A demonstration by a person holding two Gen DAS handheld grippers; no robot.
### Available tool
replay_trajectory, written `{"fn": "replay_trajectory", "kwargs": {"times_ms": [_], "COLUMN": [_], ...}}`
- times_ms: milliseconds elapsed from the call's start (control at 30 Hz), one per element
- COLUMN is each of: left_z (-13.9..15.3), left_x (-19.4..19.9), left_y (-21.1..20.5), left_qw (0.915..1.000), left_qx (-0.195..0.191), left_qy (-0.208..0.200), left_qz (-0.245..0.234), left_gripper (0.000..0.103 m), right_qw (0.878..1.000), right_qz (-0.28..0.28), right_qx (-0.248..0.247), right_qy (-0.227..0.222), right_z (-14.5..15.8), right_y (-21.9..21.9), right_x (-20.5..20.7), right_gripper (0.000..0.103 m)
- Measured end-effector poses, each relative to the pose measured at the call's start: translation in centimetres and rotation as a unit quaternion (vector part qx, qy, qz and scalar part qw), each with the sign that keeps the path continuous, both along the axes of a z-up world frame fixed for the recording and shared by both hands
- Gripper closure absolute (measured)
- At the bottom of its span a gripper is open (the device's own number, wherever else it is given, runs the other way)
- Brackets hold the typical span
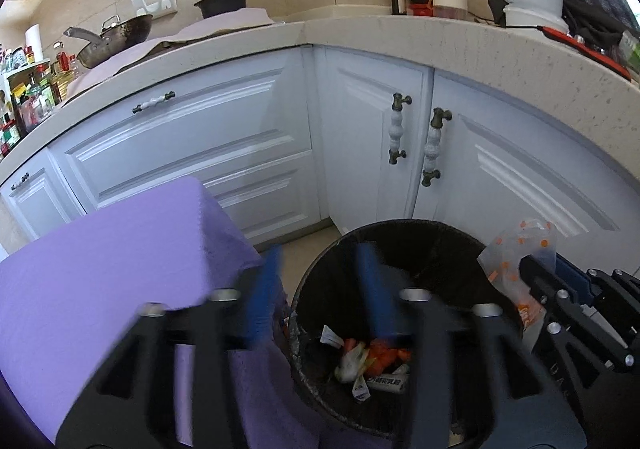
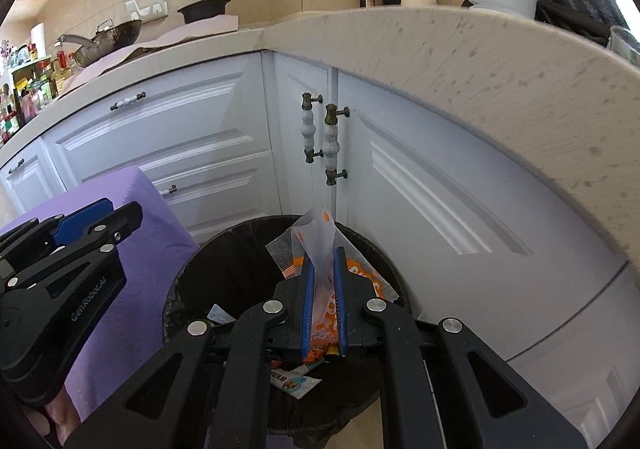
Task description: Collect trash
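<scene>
1. Our right gripper point(image 2: 322, 281) pinches the orange-dotted plastic bag point(image 2: 320, 245) directly above the black bin point(image 2: 208, 249).
2. Our left gripper point(image 1: 320, 289) hangs over the bin's near rim, fingers apart, holding nothing.
3. We judge the bag light, limp and slippery, so we would hold its bunched middle.

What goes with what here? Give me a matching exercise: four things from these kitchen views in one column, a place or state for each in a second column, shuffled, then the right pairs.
Things:
1. trash bin
2. orange-dotted plastic bag
3. wok
4. left gripper

Place or state:
A. on the countertop, far left
B. jaws apart, nothing between them
C. on the floor by the white cabinets, wrappers at its bottom
D. pinched in the right gripper over the bin

Pairs: 1-C, 2-D, 3-A, 4-B
</scene>
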State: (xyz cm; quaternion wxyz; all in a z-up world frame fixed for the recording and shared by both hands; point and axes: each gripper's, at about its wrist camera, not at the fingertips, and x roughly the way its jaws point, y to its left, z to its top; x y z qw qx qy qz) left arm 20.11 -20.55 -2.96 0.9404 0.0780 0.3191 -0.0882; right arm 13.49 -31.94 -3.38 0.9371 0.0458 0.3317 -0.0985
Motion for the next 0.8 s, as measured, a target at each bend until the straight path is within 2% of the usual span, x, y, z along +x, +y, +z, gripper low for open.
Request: {"fn": "replay_trajectory", "kwargs": {"times_ms": [33, 100, 133, 167, 567, 633, 800], "left_z": [-0.1, -0.3, -0.3, -0.3, 1.4, 1.8, 2.9], "left_x": [0.1, 0.2, 0.2, 0.2, -2.4, -2.9, -4.7], "left_y": [0.1, 0.3, 0.3, 0.4, 2.5, 2.9, 3.9], "left_qw": [1.0000, 1.0000, 1.0000, 1.0000, 0.9999, 0.9998, 0.9995], "left_qx": [-0.004, -0.005, -0.003, -0.001, -0.007, -0.009, -0.014], "left_qy": [0.000, 0.005, 0.006, 0.005, -0.009, -0.013, -0.026], "left_qz": [0.004, 0.004, 0.004, 0.004, 0.006, 0.007, 0.008], "left_gripper": [0.044, 0.044, 0.044, 0.044, 0.038, 0.034, 0.031], "right_qw": [1.000, 1.000, 1.000, 1.000, 1.000, 1.000, 0.999], "right_qz": [0.003, 0.001, 0.000, -0.003, -0.021, -0.024, -0.029], "right_qx": [0.002, 0.000, -0.001, -0.003, -0.002, -0.002, -0.004], "right_qy": [0.004, 0.008, 0.007, 0.005, -0.007, -0.009, -0.016], "right_z": [-0.3, -0.7, -0.8, -0.8, 0.2, 0.4, 1.2], "right_y": [0.0, 0.0, 0.1, 0.1, 0.0, 0.0, 0.3], "right_x": [0.3, 0.7, 0.7, 0.6, -1.1, -1.4, -2.5], "right_gripper": [0.089, 0.076, 0.064, 0.060, 0.057, 0.055, 0.053]}}
